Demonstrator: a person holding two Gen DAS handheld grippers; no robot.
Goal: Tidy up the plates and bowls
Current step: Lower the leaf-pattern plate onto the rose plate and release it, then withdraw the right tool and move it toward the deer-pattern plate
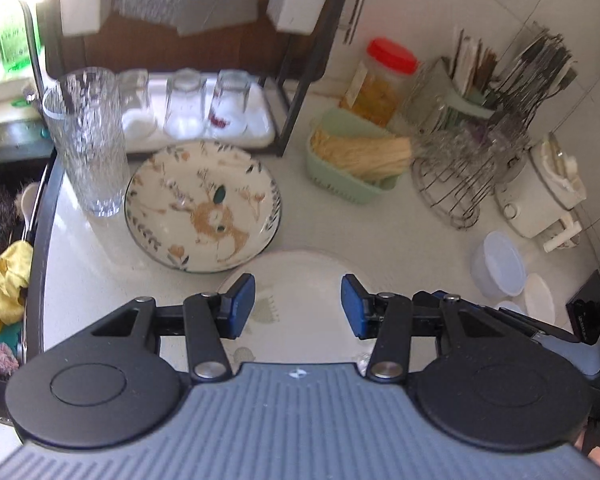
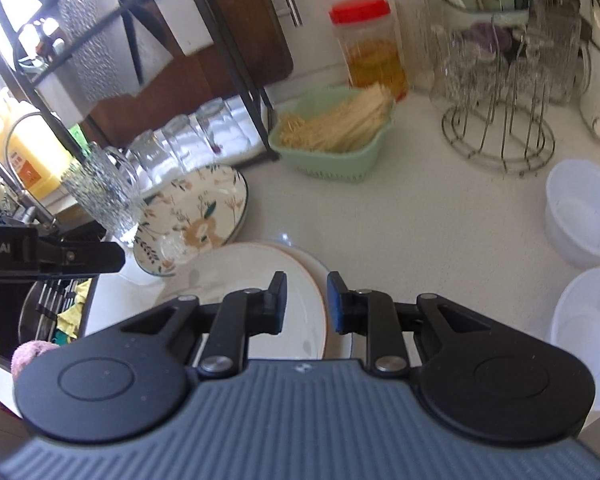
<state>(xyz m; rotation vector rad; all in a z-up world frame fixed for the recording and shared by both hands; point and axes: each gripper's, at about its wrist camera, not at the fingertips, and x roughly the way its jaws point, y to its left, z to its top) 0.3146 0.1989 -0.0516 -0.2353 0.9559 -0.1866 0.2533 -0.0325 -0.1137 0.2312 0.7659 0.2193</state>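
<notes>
Left tongs [image 1: 298,306] stand apart above the round white plate [image 1: 300,276]; right tongs [image 2: 307,303] straddle its rim, not clamped. A ribbed clear glass tumbler [image 1: 88,140] crowds the deer-patterned floral bowl [image 1: 202,206] at far left; a green basket [image 1: 340,176] stands far right on the desk [image 1: 380,224].

Tumbler [image 1: 88,140] perhaps touching deer plate [image 1: 202,206]

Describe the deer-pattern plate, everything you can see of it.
The deer-pattern plate is a shallow, round, cream dish, apparently glazed ceramic, with a dark rim line, a ring of painted leaves and flowers, and an orange-brown deer at the centre. It lies flat, face up and empty on the pale counter. The tall textured glass stands at its left edge; contact cannot be told. The plain white plate lies nearer the camera, rims close or overlapping. Neither claw touches it.
</notes>
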